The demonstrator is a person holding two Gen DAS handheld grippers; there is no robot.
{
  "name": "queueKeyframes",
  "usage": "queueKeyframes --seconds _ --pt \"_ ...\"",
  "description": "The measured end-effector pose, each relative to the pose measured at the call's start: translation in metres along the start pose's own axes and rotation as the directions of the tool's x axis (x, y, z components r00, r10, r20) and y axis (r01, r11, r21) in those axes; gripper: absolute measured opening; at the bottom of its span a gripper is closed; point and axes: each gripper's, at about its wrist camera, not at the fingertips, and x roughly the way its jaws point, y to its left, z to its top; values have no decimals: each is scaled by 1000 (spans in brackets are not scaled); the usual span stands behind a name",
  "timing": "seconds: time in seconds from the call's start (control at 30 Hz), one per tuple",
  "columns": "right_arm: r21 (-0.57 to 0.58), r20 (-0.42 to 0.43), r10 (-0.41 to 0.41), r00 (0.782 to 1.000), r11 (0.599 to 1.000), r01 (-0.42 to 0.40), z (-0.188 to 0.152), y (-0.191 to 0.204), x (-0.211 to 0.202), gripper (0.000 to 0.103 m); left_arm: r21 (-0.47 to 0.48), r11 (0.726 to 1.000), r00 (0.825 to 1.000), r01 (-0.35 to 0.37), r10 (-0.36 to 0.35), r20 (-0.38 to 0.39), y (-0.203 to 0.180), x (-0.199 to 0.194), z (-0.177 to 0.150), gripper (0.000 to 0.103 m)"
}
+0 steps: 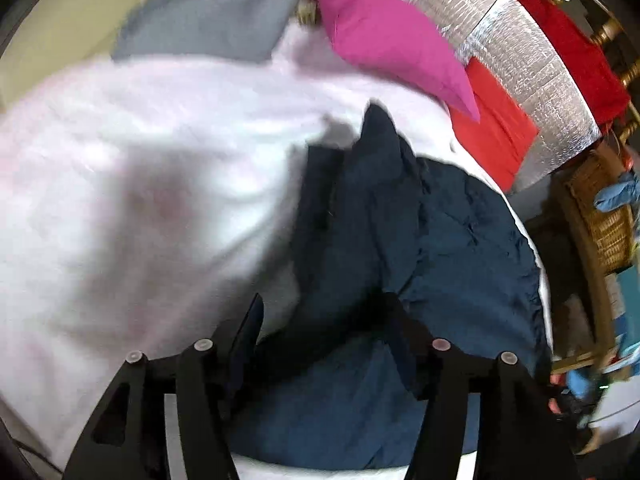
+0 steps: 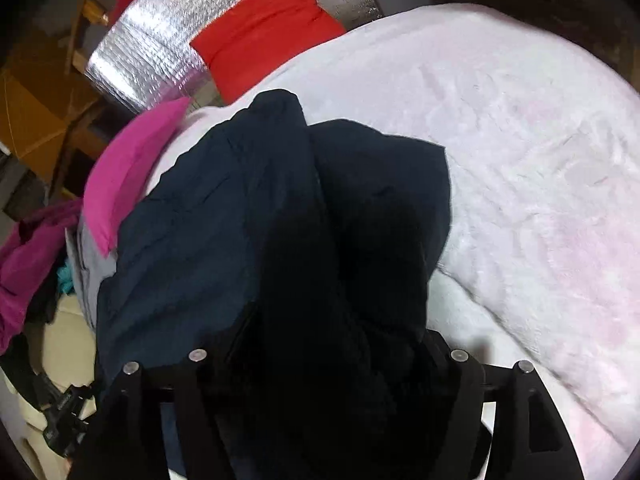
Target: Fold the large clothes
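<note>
A large navy blue garment (image 1: 440,240) lies crumpled on a white fluffy blanket (image 1: 140,160). In the left wrist view my left gripper (image 1: 324,320) has its jaws wide apart just above the garment, with cloth bunched between the black fingers (image 1: 248,332). In the right wrist view the same navy garment (image 2: 224,216) drapes up over my right gripper (image 2: 328,344) and hides its fingertips. The cloth rises in a ridge from between the jaws, so it looks held, but the grip itself is hidden.
A magenta pillow (image 1: 384,28) and a grey garment (image 1: 216,12) lie at the blanket's far side. A red cloth (image 2: 264,28) rests on a silver foil mat (image 2: 152,52). A wicker basket (image 1: 600,216) stands at the right. The white blanket (image 2: 520,140) spreads to the right.
</note>
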Motion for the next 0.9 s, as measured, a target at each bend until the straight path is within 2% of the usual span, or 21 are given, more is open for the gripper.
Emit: queueKeyframes --seconds 0.07,0.1,0.17,0.23,0.27,0.3,0.37,0.4,0.43,0.47,0.53,0.6,0.63,0.8,0.9 --pt "-22 62 -51 997 998 52 -3 3 -26 72 66 996 992 -59 52 111 -9 -28 -8 69" --pt "-34 113 -49 992 998 53 -9 5 -42 72 88 993 987 -81 68 143 -11 -33 -10 72" --pt "-99 188 -15 982 994 34 -22 14 -70 72 153 979 974 -134 102 202 -28 -46 -24 72" --pt "-186 207 42 978 983 -3 -35 34 -84 68 233 955 966 -183 130 223 -42 -49 -37 73" --pt "-232 204 68 977 973 -19 -44 44 -87 54 273 934 958 -230 169 230 -53 -44 -43 73" --pt "-271 187 80 979 962 -27 -54 53 -87 50 309 910 950 -278 212 229 -66 -33 -48 73" --pt "-306 140 72 987 952 -25 -70 66 -80 50 364 870 942 -333 287 176 -66 -18 -59 73" --pt "-310 88 38 995 951 -9 -75 72 -63 50 385 857 939 -343 309 149 -59 -17 -64 74" --pt "-309 43 6 999 951 8 -80 70 -53 50 412 834 930 -367 345 129 -60 -6 -67 74" --pt "-316 -11 -48 999 948 42 -83 71 -33 51 420 827 927 -373 351 132 -57 -9 -72 74" --pt "-333 -6 -89 996 939 82 -89 73 -31 52 428 819 924 -382 342 170 -61 -19 -78 74" --pt "-334 -7 -59 998 941 53 -91 78 -45 60 437 811 921 -388 332 202 -62 -32 -82 74" --pt "-324 -4 -46 999 945 42 -95 81 -48 63 439 803 914 -404 339 221 -65 -41 -88 74" --pt "-336 61 -29 998 941 48 -118 85 -95 66 483 764 900 -428 309 309 -83 -88 -115 78" --pt "-348 107 -7 994 937 44 -133 84 -139 72 482 756 887 -443 293 357 -94 -120 -125 81"
